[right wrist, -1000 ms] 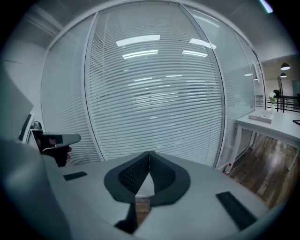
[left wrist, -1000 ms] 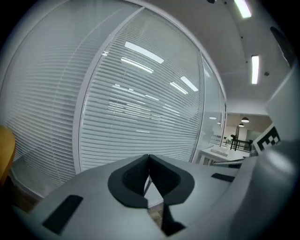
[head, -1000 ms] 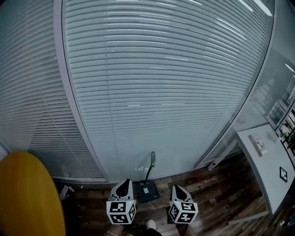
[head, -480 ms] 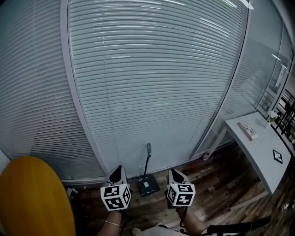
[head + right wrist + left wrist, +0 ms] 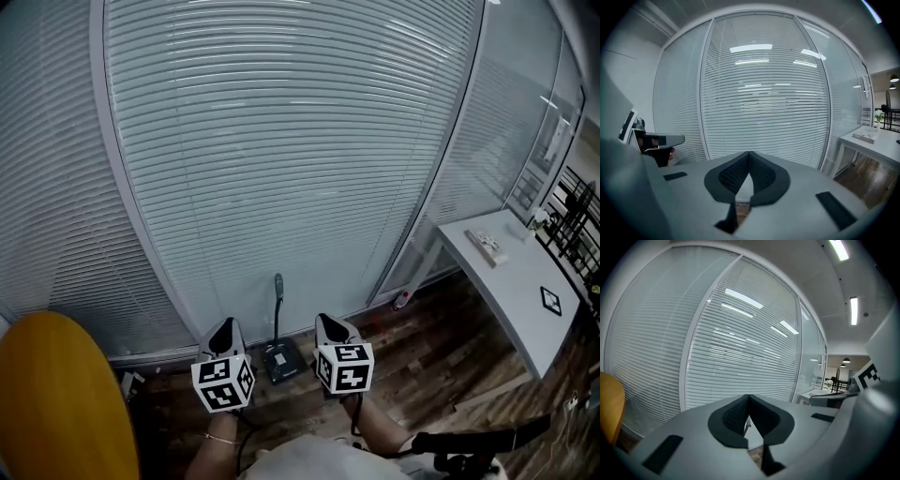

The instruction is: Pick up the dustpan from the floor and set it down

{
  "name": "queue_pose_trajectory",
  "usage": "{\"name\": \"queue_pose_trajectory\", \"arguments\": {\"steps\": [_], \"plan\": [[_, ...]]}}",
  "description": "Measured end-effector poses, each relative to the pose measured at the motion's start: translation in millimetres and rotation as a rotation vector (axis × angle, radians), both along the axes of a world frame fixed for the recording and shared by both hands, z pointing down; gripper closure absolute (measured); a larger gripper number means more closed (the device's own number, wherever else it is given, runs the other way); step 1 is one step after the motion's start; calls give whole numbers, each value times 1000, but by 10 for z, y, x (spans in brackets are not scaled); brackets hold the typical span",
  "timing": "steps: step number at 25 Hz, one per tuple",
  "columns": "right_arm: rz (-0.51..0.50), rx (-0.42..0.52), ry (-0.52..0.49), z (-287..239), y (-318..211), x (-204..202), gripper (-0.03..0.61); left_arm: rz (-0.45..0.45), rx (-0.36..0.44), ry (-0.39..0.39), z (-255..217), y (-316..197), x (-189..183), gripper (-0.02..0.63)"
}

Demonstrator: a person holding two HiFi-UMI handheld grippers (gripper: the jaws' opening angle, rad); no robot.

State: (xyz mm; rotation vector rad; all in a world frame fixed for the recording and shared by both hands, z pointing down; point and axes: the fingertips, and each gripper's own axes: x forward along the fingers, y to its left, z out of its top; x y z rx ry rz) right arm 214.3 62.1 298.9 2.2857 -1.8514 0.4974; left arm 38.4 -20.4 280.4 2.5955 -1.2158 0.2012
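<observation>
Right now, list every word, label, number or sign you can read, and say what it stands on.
No text can be read in any view.
Dustpan: its pale label is too small to read.
Left gripper and right gripper: cube faces carry black-and-white square patterns, no letters.
White table: a square marker, pattern only.

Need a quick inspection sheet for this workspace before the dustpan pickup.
Surface: wood-pattern floor.
Job's things: dustpan stands on the floor by the blinds, handle up, untouched.
Clutter: small red-and-white thing at the partition foot.
Grippers: left gripper shut, empty; right gripper shut, empty; in the head view one shows on each side of the dustpan.
Cables: nothing seen.
Surroundings: blinds behind glass; white table on the right; yellow round top on the left.
</observation>
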Motion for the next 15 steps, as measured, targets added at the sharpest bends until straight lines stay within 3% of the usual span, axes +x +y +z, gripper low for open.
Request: {"name": "queue_pose_trajectory", "arguments": {"steps": [15], "plan": [[-29, 0, -23, -32, -35, 175, 546, -14, 7, -47, -38, 13, 194, 597]]}}
